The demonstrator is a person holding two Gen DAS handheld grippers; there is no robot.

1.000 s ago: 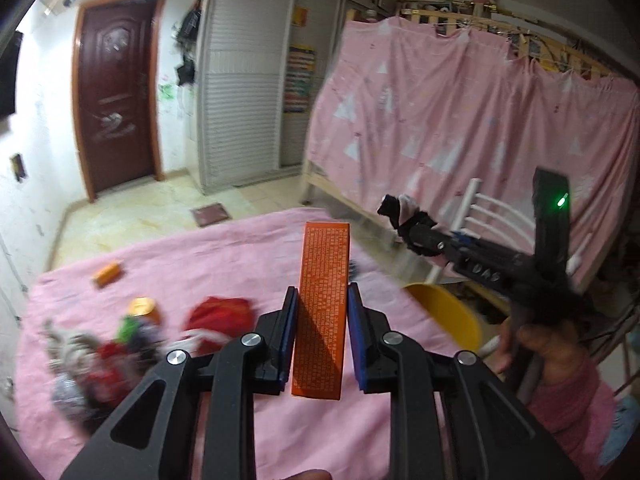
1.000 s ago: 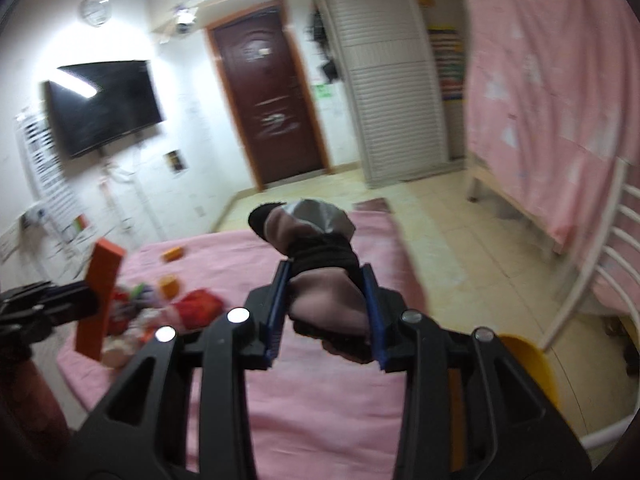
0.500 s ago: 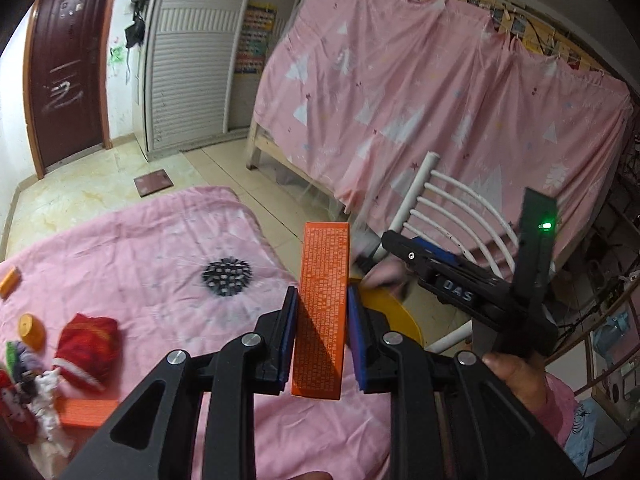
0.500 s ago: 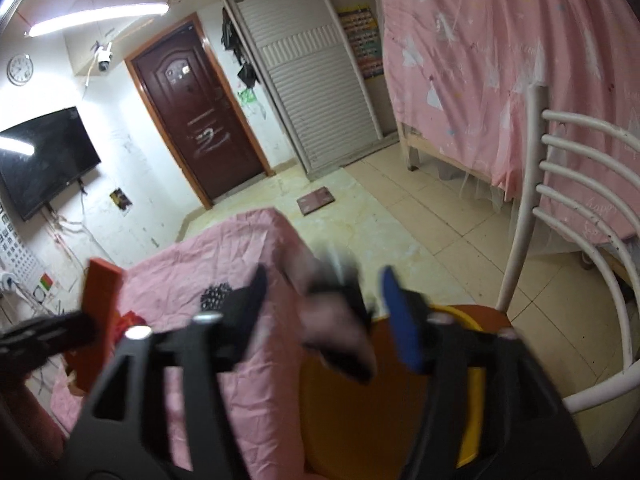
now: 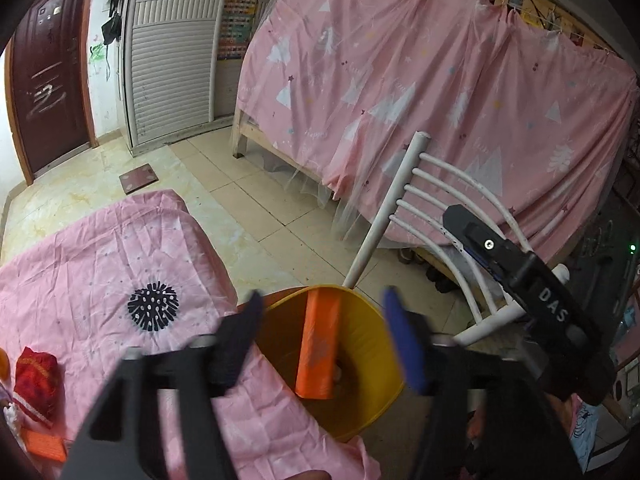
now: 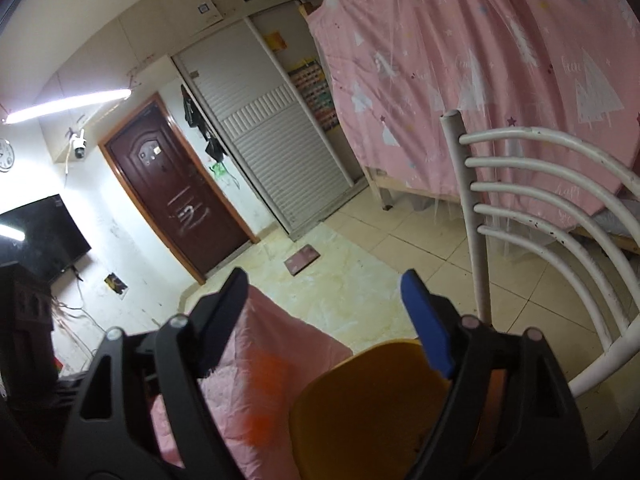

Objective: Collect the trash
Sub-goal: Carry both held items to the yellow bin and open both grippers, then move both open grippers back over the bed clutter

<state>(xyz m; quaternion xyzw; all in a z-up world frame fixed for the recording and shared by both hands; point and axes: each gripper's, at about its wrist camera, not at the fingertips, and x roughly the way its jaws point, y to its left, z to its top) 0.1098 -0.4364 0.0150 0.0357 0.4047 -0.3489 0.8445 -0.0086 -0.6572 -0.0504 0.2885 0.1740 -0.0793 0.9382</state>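
My left gripper (image 5: 323, 300) hangs over a yellow bin (image 5: 372, 320) beside the table, and its jaws are opening. A long orange box (image 5: 318, 344) has left the pads and stands tilted inside the bin, touching neither finger. My right gripper (image 6: 324, 280) is over the same yellow bin (image 6: 368, 408); its jaws are opening with nothing between them. A blurred orange streak (image 6: 268, 392) shows at the bin's left side. The right gripper's black body (image 5: 520, 276) reaches in from the right in the left wrist view.
A white metal chair (image 5: 420, 208) stands just behind the bin. The pink-clothed table (image 5: 100, 264) carries a black spiky ball (image 5: 153, 311), a red pouch (image 5: 36, 380) and an orange packet (image 5: 44, 444). A pink-curtained bed (image 5: 400, 80) fills the back.
Both grippers swung from the table to above the yellow bin. The left let go of the orange box; the right dropped its pink-and-black bundle. Both sets of jaws opened.
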